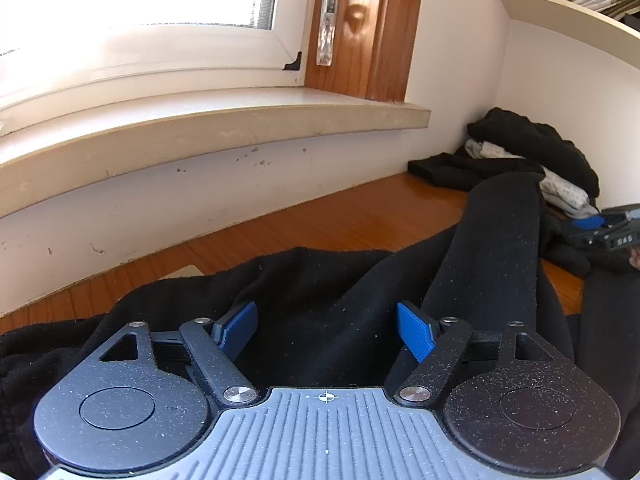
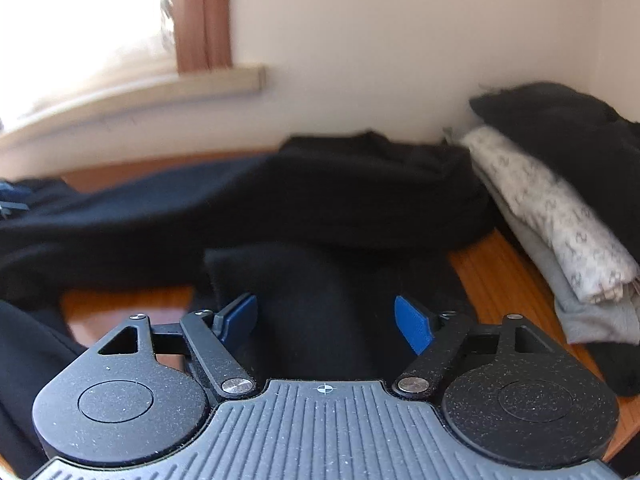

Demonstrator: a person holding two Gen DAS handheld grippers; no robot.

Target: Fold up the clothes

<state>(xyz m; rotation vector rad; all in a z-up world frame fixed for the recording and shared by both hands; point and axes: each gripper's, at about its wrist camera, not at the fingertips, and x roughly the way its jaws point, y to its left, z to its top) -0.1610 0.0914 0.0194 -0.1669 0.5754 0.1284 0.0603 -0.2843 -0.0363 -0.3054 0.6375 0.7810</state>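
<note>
On the wooden table (image 1: 360, 220) the black garment (image 1: 320, 300) is lying rumpled, both the left gripper (image 1: 326, 330) and right gripper (image 2: 325, 320) hovering spread over it, pinching nothing. Grabbing bunched layers risks dragging a crooked fold toward the far-right folded pile (image 2: 552, 208).

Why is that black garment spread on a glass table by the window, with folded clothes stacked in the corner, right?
Not glass: the left wrist view shows the black garment lying on a wooden table. The folded clothes are indeed stacked in the corner.
</note>
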